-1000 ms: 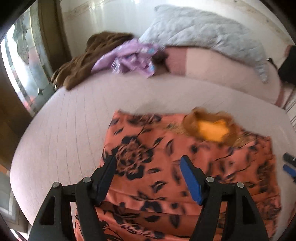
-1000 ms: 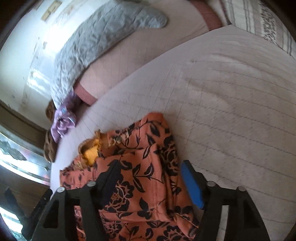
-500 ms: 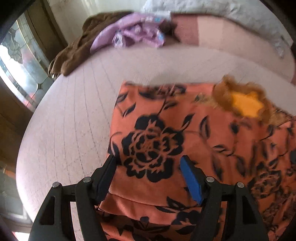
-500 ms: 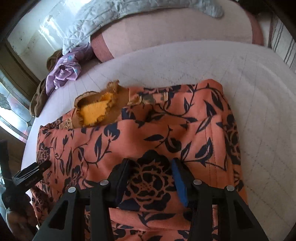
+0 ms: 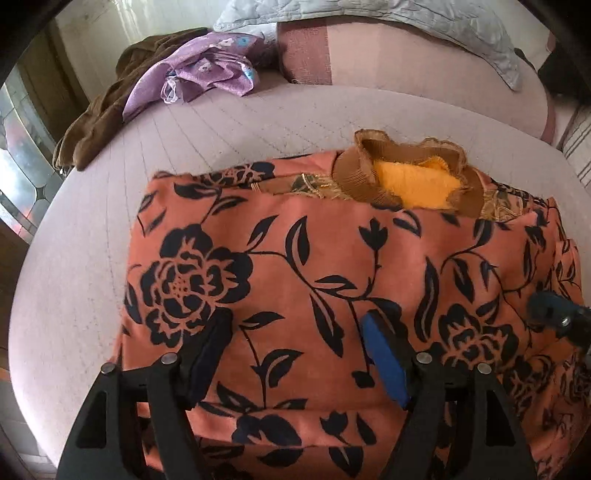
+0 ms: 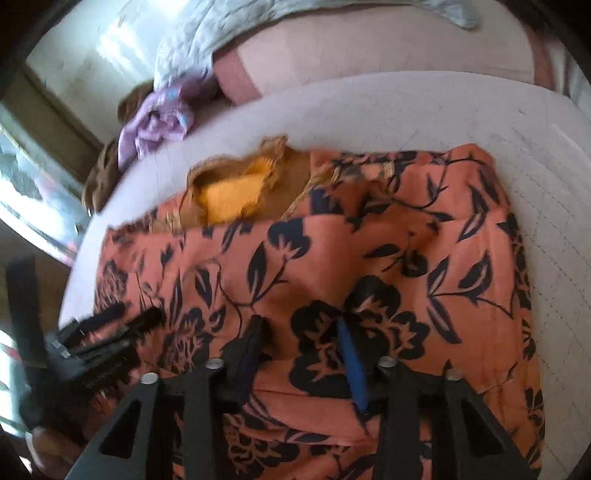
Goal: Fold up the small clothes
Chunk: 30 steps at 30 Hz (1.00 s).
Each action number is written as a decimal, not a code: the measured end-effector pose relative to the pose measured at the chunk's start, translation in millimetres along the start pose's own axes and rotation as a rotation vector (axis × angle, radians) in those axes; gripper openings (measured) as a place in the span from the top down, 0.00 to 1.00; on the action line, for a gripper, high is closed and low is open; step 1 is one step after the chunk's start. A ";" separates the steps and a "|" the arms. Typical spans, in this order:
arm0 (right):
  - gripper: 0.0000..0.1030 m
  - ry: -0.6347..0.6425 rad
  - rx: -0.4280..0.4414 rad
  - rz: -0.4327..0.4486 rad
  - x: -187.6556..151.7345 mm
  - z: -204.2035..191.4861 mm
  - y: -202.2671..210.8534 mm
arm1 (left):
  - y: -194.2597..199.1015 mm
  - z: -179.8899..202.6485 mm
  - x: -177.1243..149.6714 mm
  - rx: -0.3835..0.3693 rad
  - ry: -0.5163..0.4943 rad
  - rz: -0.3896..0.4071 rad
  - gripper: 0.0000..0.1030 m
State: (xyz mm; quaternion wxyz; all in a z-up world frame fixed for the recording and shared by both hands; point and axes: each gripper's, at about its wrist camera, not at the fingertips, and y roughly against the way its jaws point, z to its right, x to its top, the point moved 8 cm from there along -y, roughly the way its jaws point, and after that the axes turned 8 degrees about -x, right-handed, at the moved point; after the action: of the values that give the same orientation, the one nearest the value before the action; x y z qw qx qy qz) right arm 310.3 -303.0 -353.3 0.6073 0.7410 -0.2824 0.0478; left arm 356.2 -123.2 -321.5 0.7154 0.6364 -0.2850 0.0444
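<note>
An orange garment with black flowers (image 5: 332, 266) lies folded on a pale pink bed, its brown collar with yellow lining (image 5: 413, 177) at the far edge. It also shows in the right wrist view (image 6: 369, 258). My left gripper (image 5: 295, 354) is open, its fingers just over the near fold on the garment's left half. My right gripper (image 6: 303, 350) is open, a bit narrower, over the near fold right of middle. The right gripper's tip shows at the right of the left view (image 5: 554, 314), and the left gripper shows at the left of the right view (image 6: 92, 350).
A purple cloth (image 5: 207, 70) and a brown garment (image 5: 99, 118) lie at the far left of the bed (image 5: 74, 277). A pink bolster (image 5: 406, 77) and a grey quilted pillow (image 5: 424, 18) lie along the far edge. A window is on the left.
Both grippers have moved forward over the garment and towards each other. The right gripper's jaws have narrowed a little. The garment has not visibly shifted.
</note>
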 end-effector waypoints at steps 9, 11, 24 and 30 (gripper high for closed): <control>0.59 -0.027 0.007 0.007 5.5 9.2 16.0 | 6.2 -9.0 5.0 0.044 -0.007 0.052 0.26; 0.60 -0.052 -0.021 -0.071 -9.5 25.0 -3.2 | -9.7 -10.7 -2.6 0.051 0.010 0.017 0.25; 0.60 -0.077 -0.084 -0.056 -14.8 59.7 15.5 | -12.8 16.3 -11.7 -0.027 -0.051 0.011 0.15; 0.60 -0.094 -0.008 0.048 -18.4 65.0 55.5 | -1.6 15.4 -5.5 -0.016 -0.021 0.050 0.12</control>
State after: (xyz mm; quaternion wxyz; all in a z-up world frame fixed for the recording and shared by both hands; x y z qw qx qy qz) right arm 250.7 -362.4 -329.2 0.5949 0.7332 -0.3285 0.0261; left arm 346.9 -136.3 -325.1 0.7160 0.6239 -0.3087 0.0531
